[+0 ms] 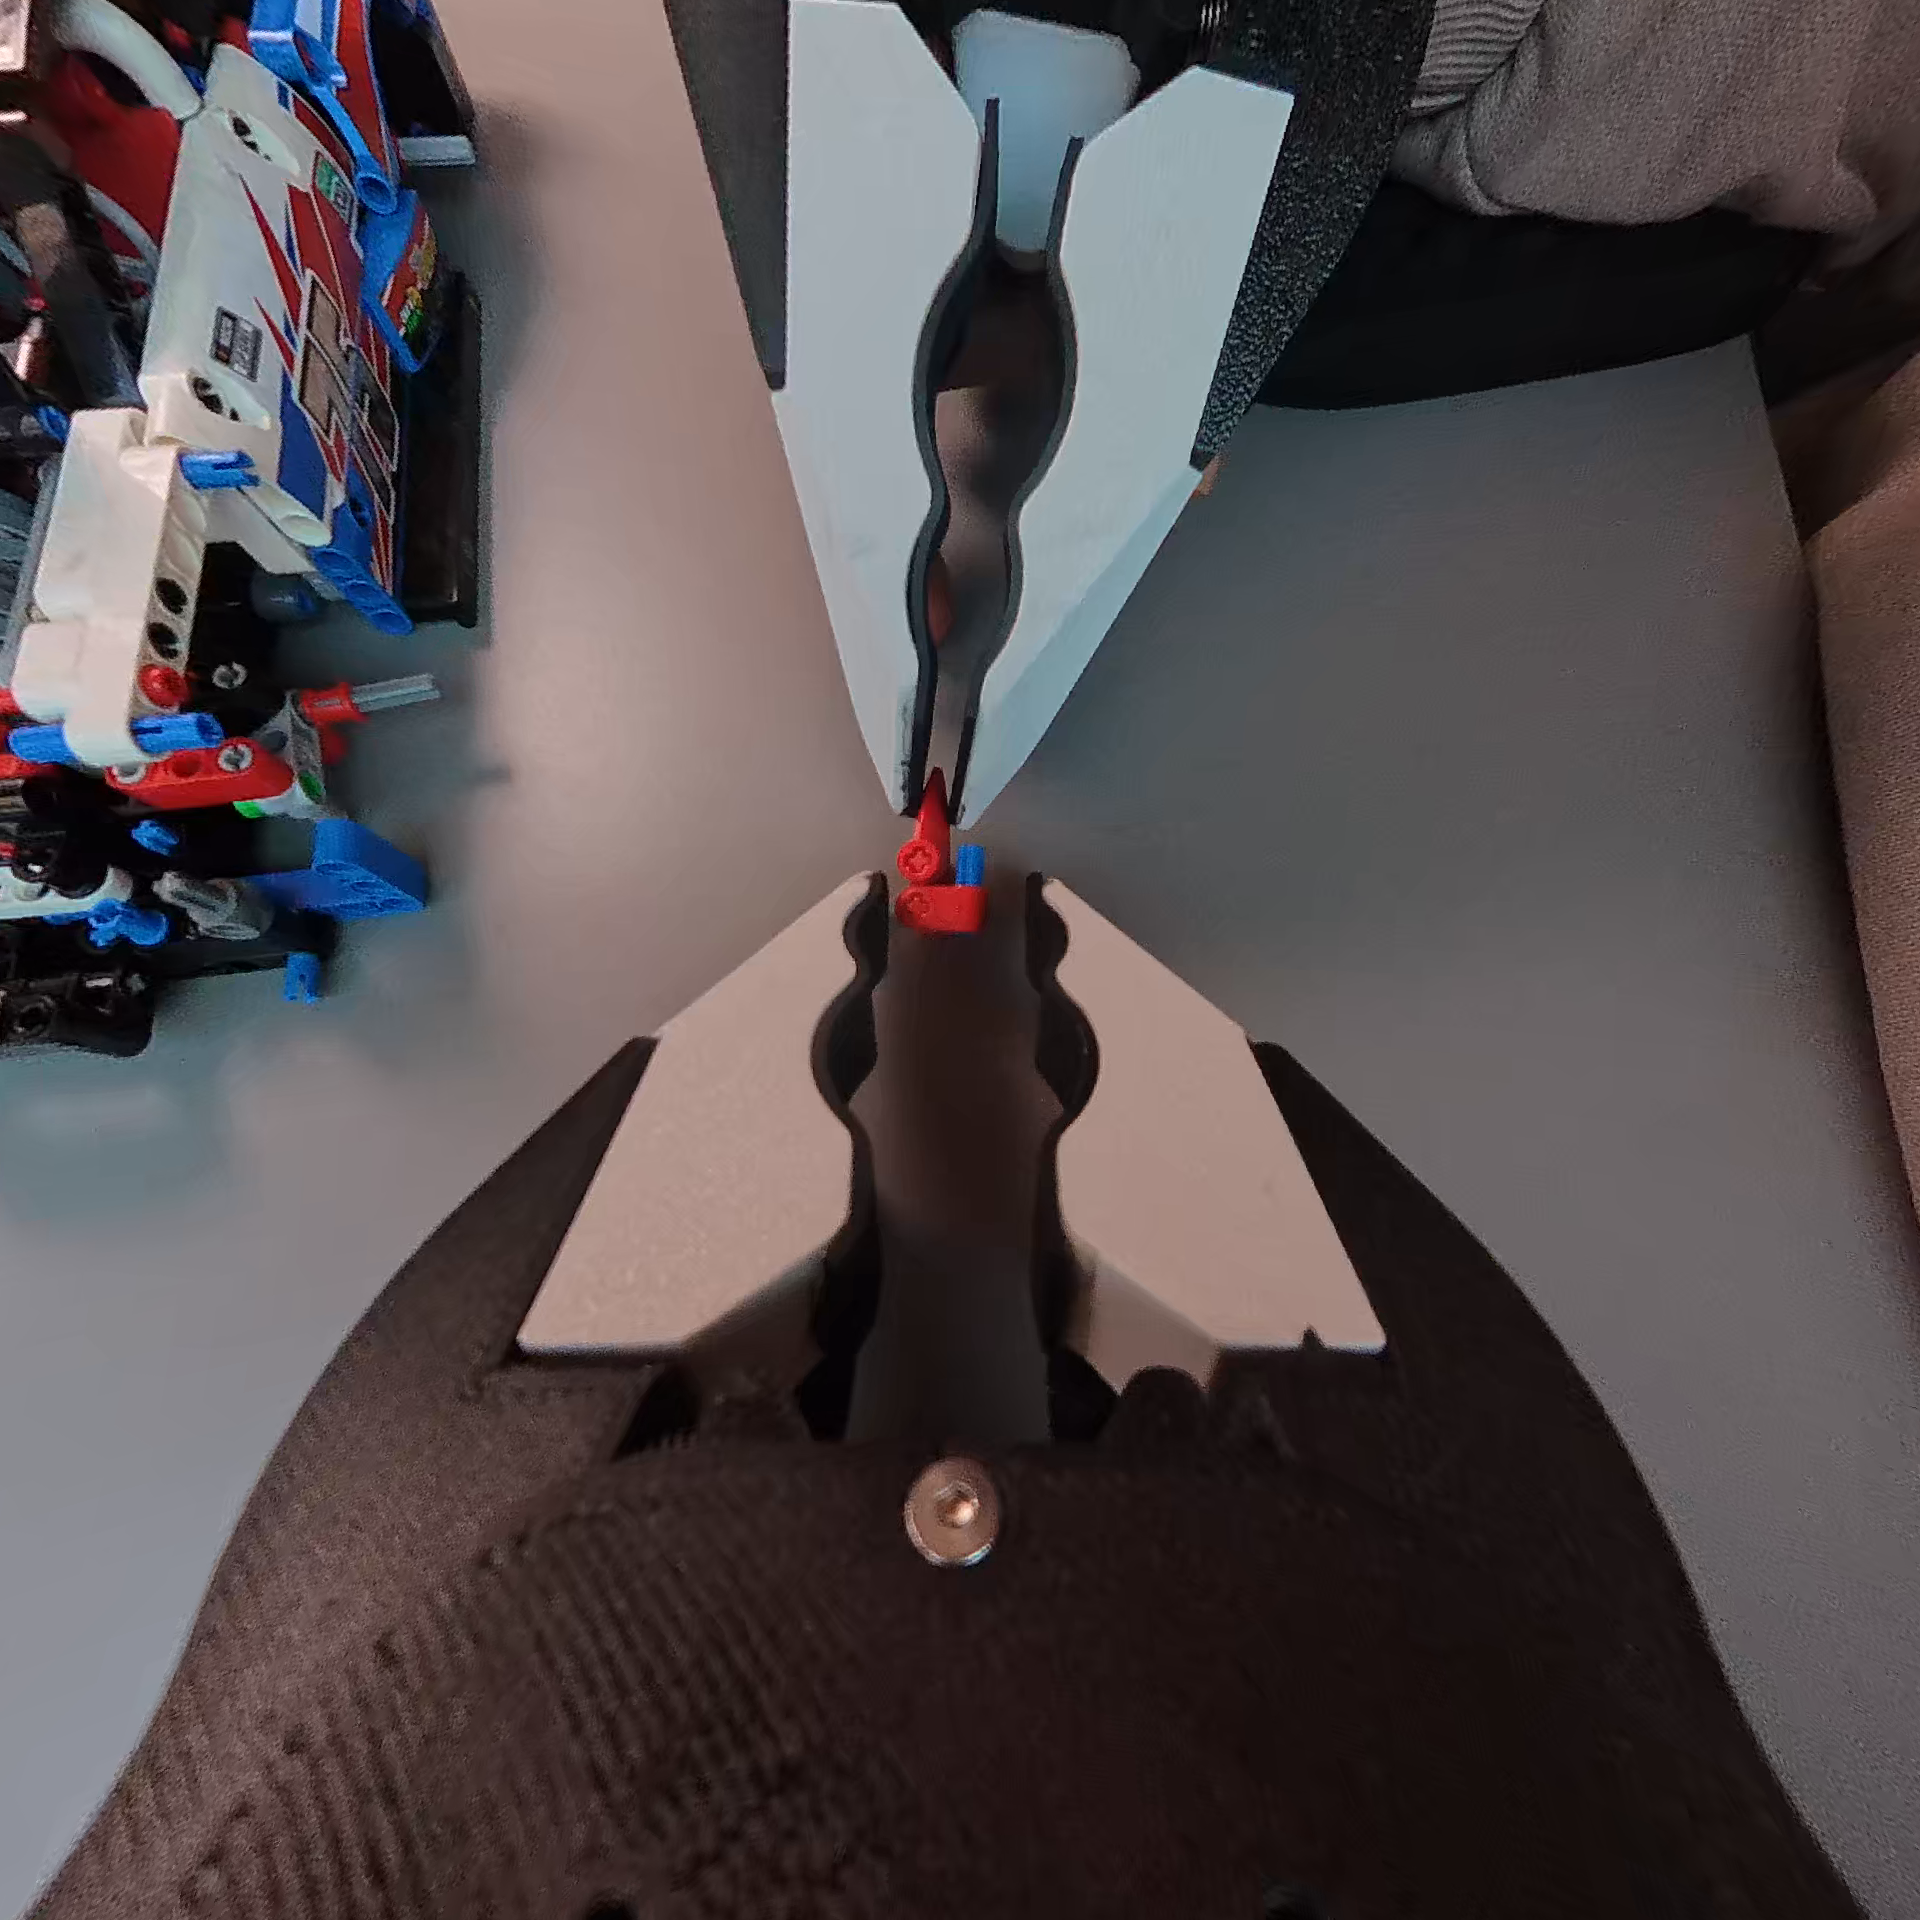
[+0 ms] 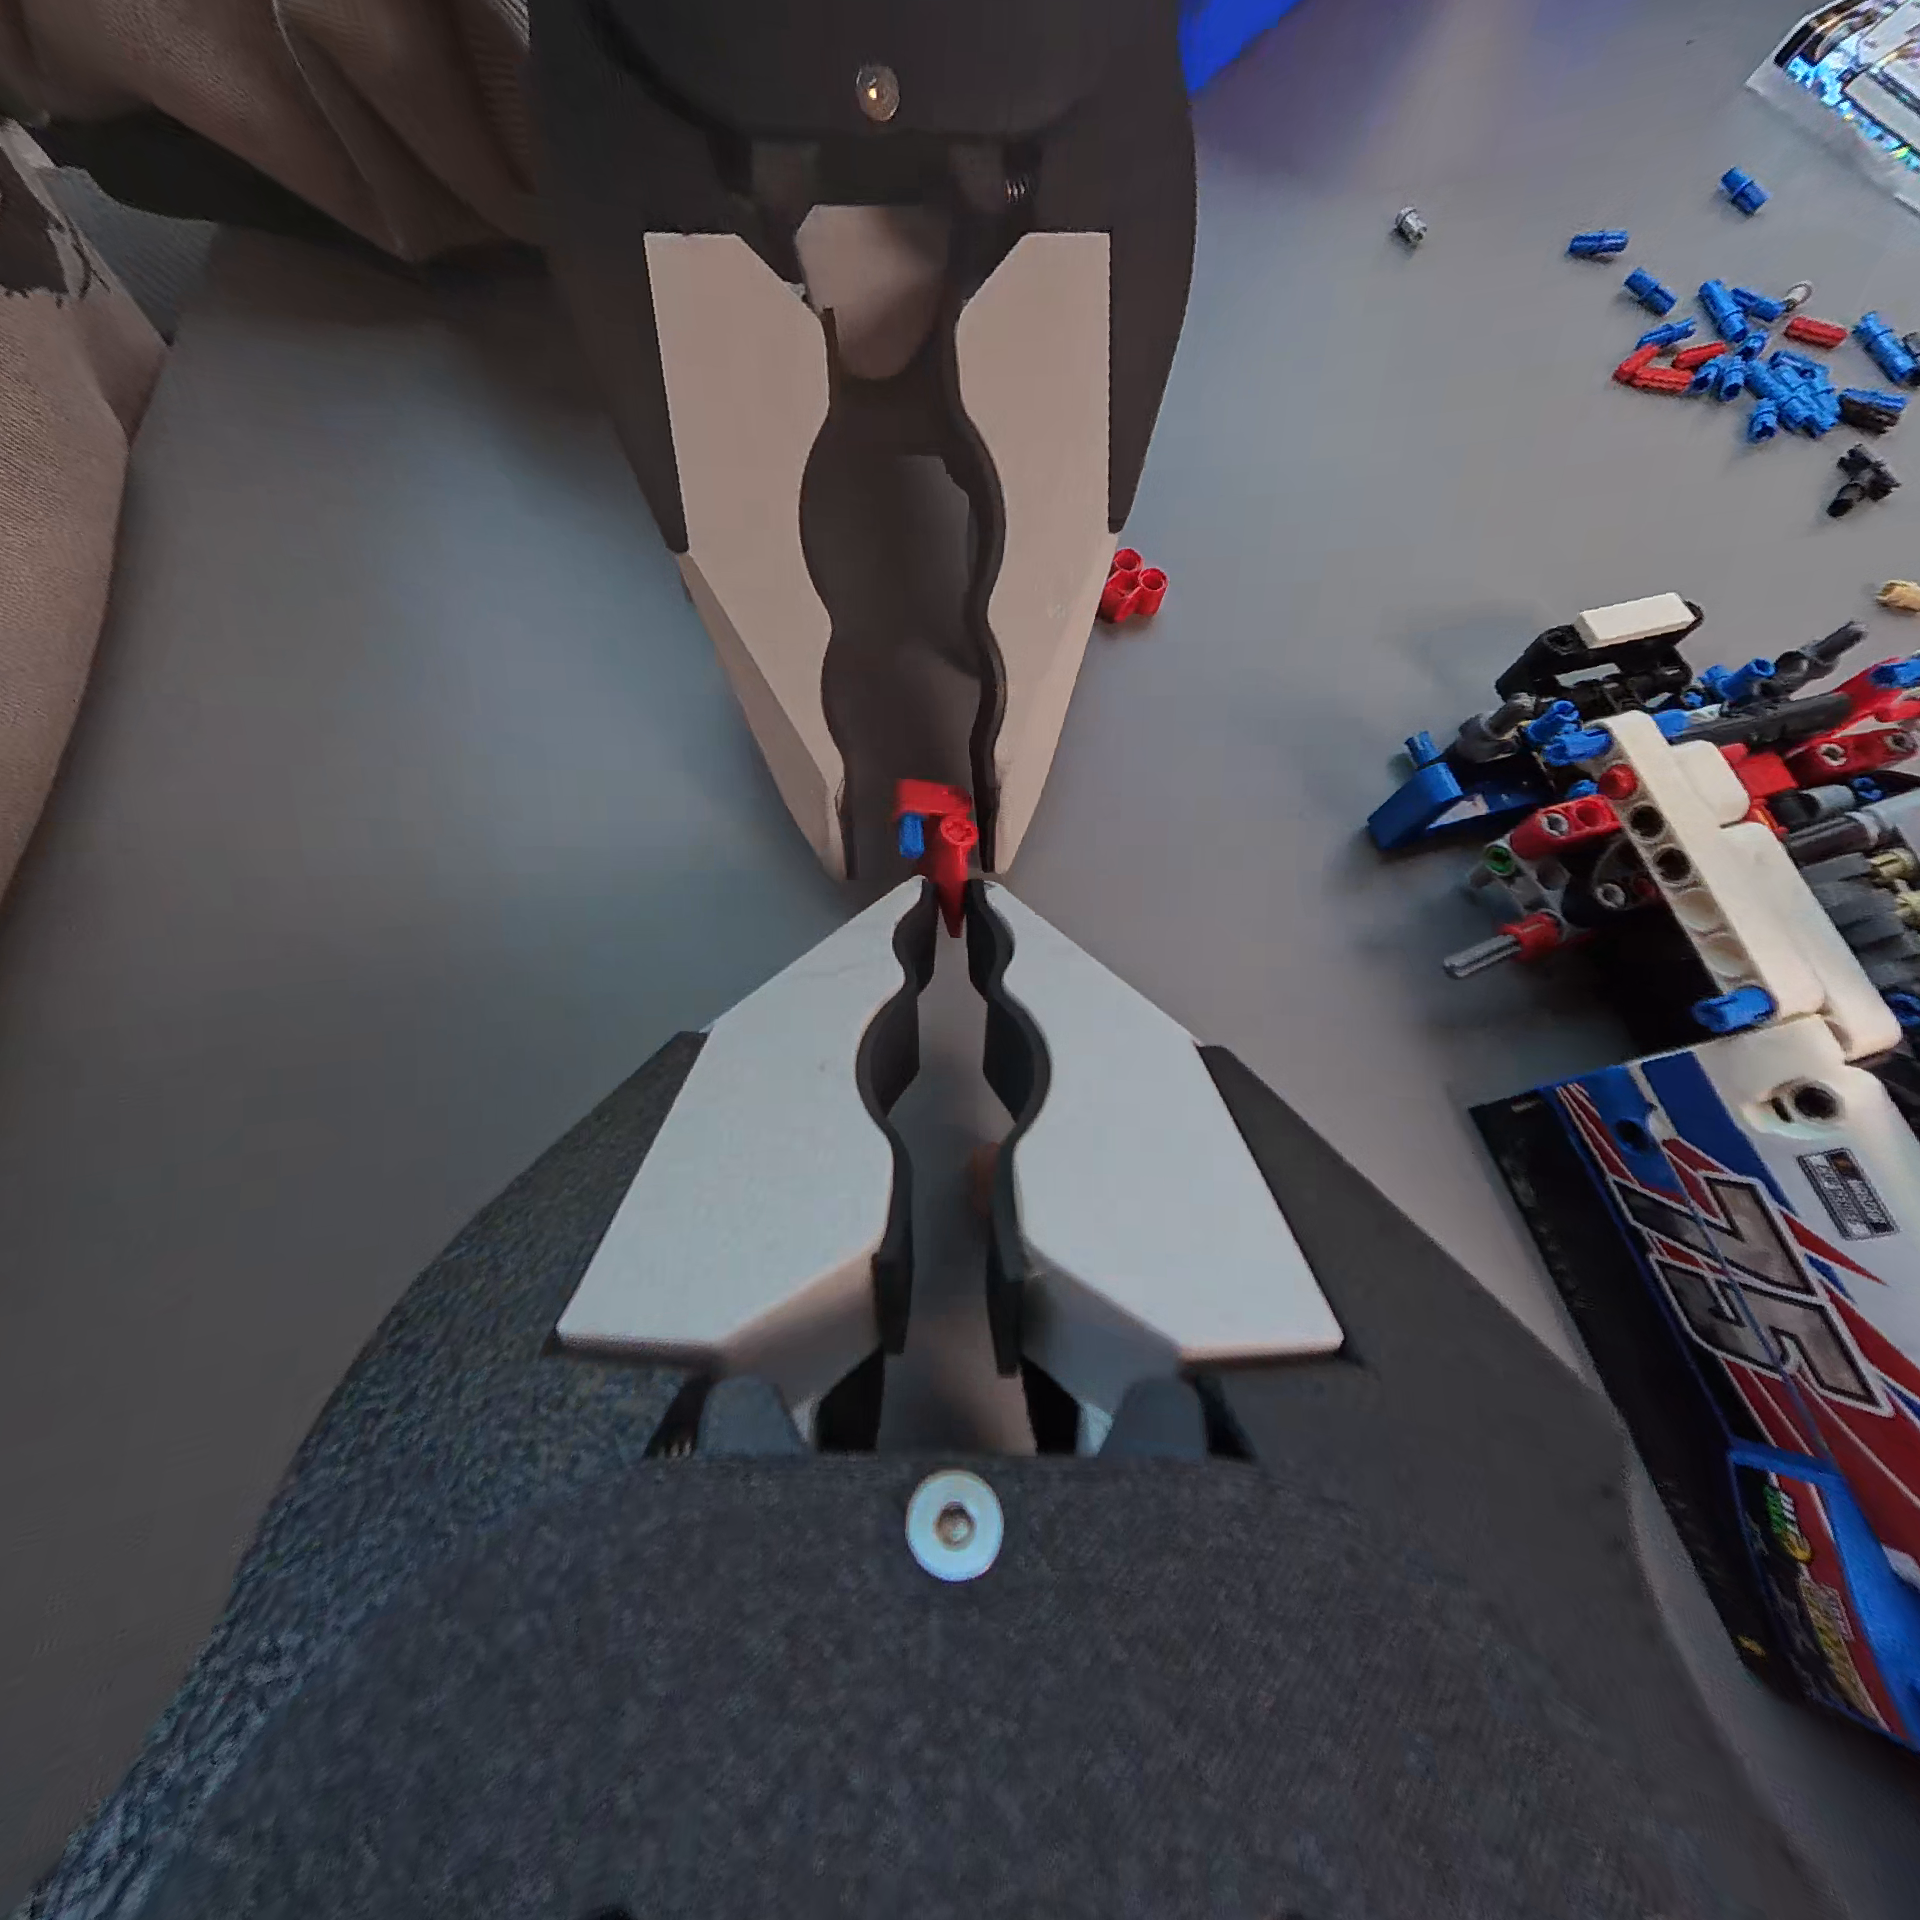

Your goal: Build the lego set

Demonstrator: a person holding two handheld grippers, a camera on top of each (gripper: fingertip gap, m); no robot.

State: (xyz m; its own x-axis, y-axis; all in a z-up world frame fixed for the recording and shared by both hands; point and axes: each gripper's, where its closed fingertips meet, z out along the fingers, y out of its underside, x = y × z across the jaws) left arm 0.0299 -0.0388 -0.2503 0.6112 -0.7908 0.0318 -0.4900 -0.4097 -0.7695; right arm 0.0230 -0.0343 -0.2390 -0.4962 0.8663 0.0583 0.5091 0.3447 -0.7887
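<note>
- While the right tool (image 2: 943, 902) pinches the tapered end of the small red piece (image 2: 940, 844), that grip covers only a sliver of plastic, so a sideways push could twist the piece out or let it pivot between the pads.
- Closing the left tool (image 1: 956, 883) off-centre is the likelier fault: its fingers stand apart on either side of the red piece (image 1: 935, 878), and one pad meeting it first would lever it against the right tool's thin hold.
- Its blue pin (image 1: 970, 864) sticks out of the side of the red piece and could be knocked loose or pushed askew if a finger lands on it instead of on the red body.
- Dropped, the piece would fall to the grey counter (image 2: 416, 727) and might roll.
- Relative to the tools, the piece hangs in the air between the two sets of tips, which face each other almost nose to nose: its narrow end is clamped in the right tool (image 1: 935, 805), and its wider end with the pin sits inside the mouth of the open left tool (image 2: 920, 868), not clearly touching either finger.
- Away from the tools, the part-built car (image 2: 1683, 831) lies toward one side edge of the counter, with loose blue and red pins (image 2: 1766, 364) scattered beyond it.
</note>
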